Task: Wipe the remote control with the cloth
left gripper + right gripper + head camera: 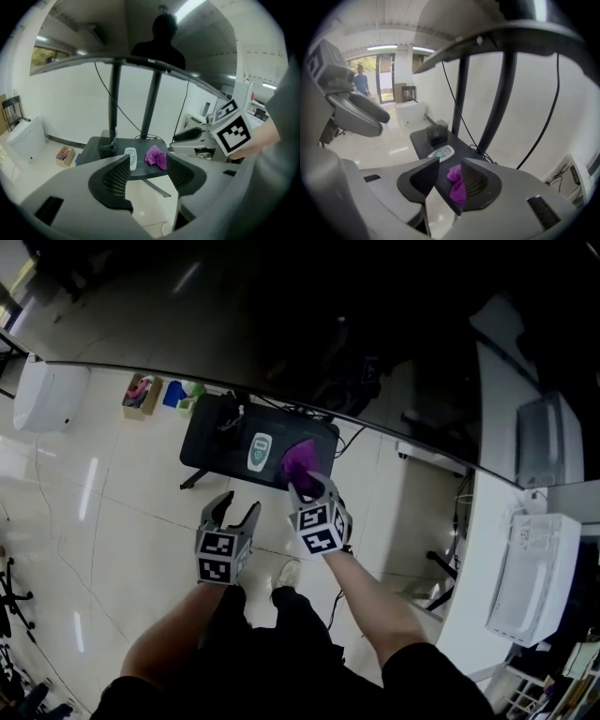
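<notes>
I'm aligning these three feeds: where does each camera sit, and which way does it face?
Head view: on the person's head, facing steeply down at the black table; shows both forearms, the left hand-held gripper and right hand-held gripper.
Left gripper view: on the left hand-held gripper, facing along its parted jaws to the table; the right one's marker cube shows.
Right gripper view: on the right hand-held gripper, facing along its jaws at the cloth; the left one shows.
Shared: all show remote control and cloth.

Head view dim, glossy pale tiled floor streaked with glare — gripper views brighter, fisheye-warped, dark corners.
</notes>
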`<state>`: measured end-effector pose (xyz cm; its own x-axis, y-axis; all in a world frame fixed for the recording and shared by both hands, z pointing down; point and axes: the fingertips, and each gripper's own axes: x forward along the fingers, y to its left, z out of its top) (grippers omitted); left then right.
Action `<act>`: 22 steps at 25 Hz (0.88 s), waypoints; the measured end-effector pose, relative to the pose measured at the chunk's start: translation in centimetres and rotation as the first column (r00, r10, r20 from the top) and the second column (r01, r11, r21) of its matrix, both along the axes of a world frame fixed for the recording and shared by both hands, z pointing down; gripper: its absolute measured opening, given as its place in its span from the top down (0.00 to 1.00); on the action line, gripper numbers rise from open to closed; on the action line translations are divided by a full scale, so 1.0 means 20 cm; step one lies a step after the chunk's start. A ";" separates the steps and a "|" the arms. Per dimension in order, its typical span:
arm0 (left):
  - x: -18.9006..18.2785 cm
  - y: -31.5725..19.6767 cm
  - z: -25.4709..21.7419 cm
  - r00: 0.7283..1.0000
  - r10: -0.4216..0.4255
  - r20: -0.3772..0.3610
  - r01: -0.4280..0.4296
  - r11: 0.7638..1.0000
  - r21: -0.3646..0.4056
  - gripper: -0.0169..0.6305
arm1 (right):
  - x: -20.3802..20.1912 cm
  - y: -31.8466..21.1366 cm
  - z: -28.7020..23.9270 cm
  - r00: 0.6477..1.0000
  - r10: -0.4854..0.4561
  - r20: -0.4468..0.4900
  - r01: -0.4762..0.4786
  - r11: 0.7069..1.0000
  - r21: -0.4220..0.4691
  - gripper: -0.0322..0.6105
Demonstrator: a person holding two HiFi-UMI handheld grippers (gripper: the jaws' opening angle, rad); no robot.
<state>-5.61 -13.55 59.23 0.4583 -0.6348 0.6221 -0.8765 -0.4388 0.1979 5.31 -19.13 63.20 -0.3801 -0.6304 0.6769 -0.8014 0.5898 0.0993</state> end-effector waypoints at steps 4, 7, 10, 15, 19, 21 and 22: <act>0.01 0.07 -0.29 0.998 0.063 -0.021 -0.060 0.992 0.110 0.73 | -0.12 0.21 -0.45 0.995 -0.010 0.097 0.001 0.996 0.084 0.83; 0.04 0.18 -0.48 0.993 0.113 -0.031 -0.107 0.981 0.160 0.81 | -0.17 0.38 -0.66 0.991 -0.010 0.135 -0.006 0.993 0.120 0.90; 0.03 0.26 -0.60 0.989 0.148 -0.016 -0.141 0.966 0.219 0.92 | -0.18 0.48 -0.80 0.988 -0.002 0.154 -0.022 0.987 0.159 0.92; -0.01 0.34 -0.71 0.990 0.144 -0.007 -0.136 0.951 0.277 0.97 | -0.20 0.59 -0.96 0.988 -0.008 0.154 -0.027 0.975 0.219 0.92; -0.01 0.39 -0.77 0.987 0.158 0.002 -0.151 0.941 0.301 0.97 | -0.20 0.65 -1.02 0.988 -0.006 0.152 -0.032 0.968 0.247 0.93; -0.01 0.40 -0.79 0.987 0.161 0.006 -0.155 0.937 0.312 0.97 | -0.21 0.66 -1.04 0.988 -0.005 0.153 -0.035 0.967 0.254 0.93; -0.01 0.40 -0.81 0.987 0.163 0.010 -0.158 0.935 0.319 0.97 | -0.21 0.66 -1.05 0.988 -0.003 0.153 -0.037 0.966 0.256 0.93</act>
